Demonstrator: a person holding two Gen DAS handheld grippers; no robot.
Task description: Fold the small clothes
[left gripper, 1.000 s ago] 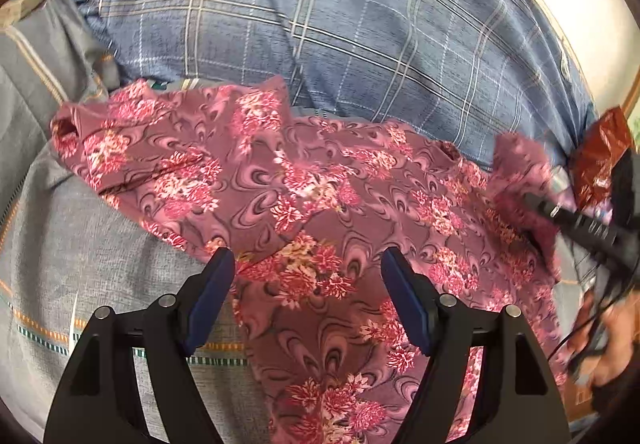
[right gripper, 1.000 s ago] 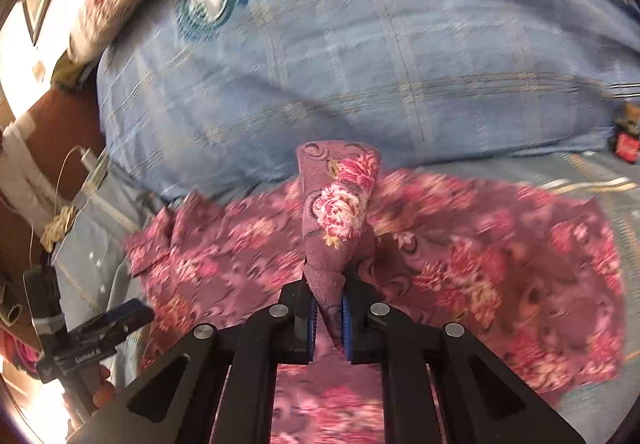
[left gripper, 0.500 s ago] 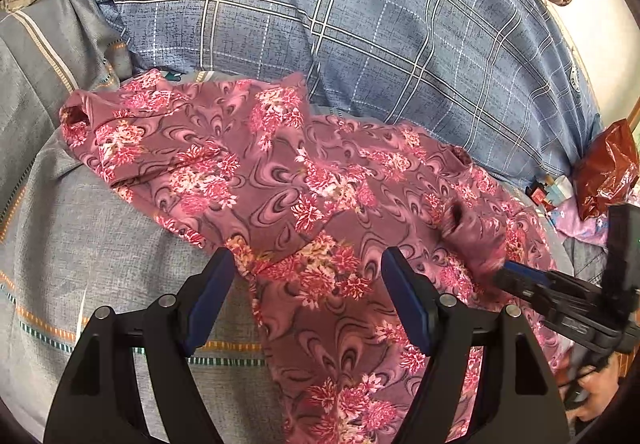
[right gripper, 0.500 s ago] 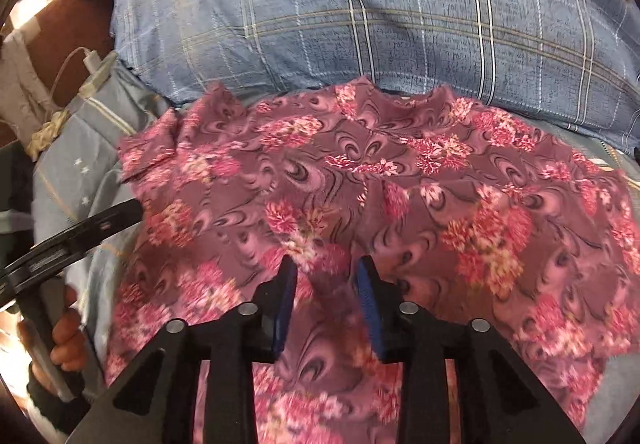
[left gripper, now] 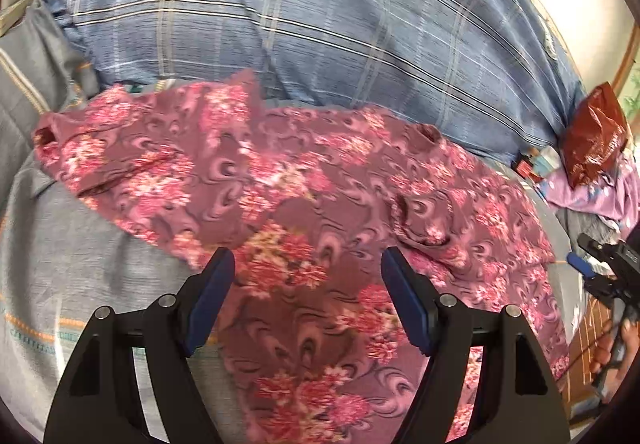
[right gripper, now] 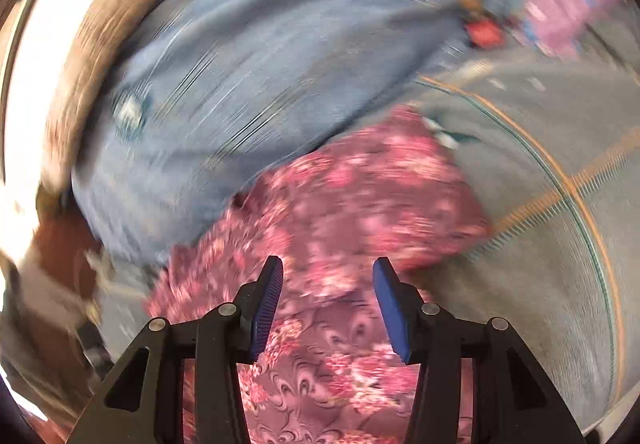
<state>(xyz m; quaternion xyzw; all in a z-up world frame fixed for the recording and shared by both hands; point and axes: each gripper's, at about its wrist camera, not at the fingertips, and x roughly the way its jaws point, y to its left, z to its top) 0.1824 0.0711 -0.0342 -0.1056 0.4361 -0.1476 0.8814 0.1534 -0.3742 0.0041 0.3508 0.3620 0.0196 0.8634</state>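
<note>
- The pink flowery top lies spread out across the middle of the left picture, on a grey bed sheet
- A big blue checked pillow fills the top of that picture, and the top's far edge touches it
- The left gripper sits low in the middle, its jaws wide apart with nothing in them, over the cloth
- The right gripper is also wide apart and holds nothing; the top is under it, and this picture is very blurry
- A dark red bag and some purple cloth sit at the right edge
- The right gripper peeks in at the lower right, just past the top's edge
</note>
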